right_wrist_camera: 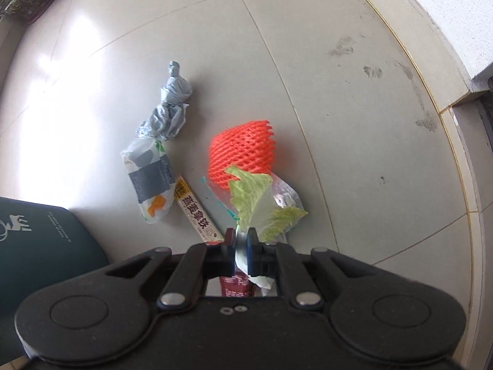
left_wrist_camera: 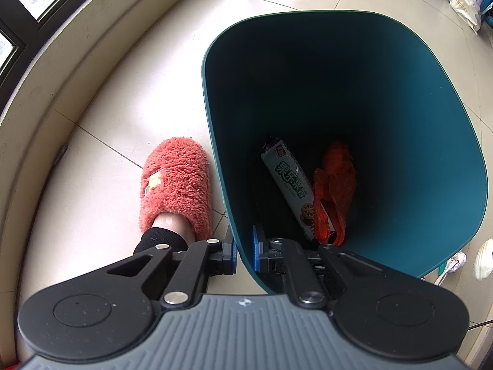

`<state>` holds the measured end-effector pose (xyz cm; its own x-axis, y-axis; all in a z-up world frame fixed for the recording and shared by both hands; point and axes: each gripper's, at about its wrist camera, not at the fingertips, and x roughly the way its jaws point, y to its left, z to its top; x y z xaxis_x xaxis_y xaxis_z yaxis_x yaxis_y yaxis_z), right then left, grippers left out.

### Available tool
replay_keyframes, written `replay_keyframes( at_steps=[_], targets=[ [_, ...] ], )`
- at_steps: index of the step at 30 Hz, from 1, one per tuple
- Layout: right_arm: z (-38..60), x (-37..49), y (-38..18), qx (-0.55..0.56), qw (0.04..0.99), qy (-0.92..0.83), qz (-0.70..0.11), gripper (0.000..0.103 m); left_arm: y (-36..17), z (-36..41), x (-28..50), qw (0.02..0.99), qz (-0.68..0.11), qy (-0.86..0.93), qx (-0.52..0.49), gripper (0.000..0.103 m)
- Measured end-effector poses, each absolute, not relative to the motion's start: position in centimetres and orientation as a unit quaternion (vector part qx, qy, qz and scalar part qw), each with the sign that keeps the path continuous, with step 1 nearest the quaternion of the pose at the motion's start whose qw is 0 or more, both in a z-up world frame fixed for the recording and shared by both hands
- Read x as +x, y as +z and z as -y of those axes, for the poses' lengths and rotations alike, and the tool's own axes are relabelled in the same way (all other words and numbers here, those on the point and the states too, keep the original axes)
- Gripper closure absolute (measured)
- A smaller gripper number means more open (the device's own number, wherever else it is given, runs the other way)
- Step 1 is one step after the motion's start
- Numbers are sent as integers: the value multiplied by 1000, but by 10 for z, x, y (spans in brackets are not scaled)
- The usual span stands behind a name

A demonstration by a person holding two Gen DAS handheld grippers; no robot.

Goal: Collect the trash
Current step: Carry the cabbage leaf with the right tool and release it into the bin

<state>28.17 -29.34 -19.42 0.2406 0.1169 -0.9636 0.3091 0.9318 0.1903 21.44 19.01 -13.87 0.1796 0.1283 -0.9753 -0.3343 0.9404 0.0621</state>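
My left gripper [left_wrist_camera: 244, 254] is shut on the near rim of a teal bin [left_wrist_camera: 416, 141], one finger outside the wall and one inside. At the bin's bottom lie a white biscuit packet [left_wrist_camera: 288, 182] and an orange plastic bag [left_wrist_camera: 334, 188]. My right gripper [right_wrist_camera: 241, 240] is shut on a pale green cabbage leaf [right_wrist_camera: 251, 195], held above the floor. Under it on the tiles lie an orange foam net [right_wrist_camera: 242, 149], a clear plastic bag [right_wrist_camera: 283, 195], a beige sachet [right_wrist_camera: 197, 212], a white and grey wrapper [right_wrist_camera: 149, 182] and a crumpled grey bag [right_wrist_camera: 171, 108].
A foot in a fluffy orange slipper [left_wrist_camera: 177, 185] stands just left of the bin. The bin's dark outer wall [right_wrist_camera: 40, 240] fills the lower left of the right wrist view. A raised sill [right_wrist_camera: 431, 30] borders the floor at right. White bags [left_wrist_camera: 463, 3] sit far off.
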Motion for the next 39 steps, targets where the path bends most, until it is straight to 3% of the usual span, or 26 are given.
replay_keyframes(
  at_steps=[10,19,26,39],
  targets=[
    [180,304,-71,95,825,134,-540,98,-140,-193,215,763,-623,151,-85,94],
    [90,307,-26,58,814,269,-512,98,-141,-193,214,763,-623,151,-87,94],
    [23,311,-49,12,788,313,-530,98,-142,-195,214,761,-624,149,-92,94],
    [-51,331,-156,-64,739,283,-608,98,-146,-198,214,758,-627,147,-99,94]
  ],
)
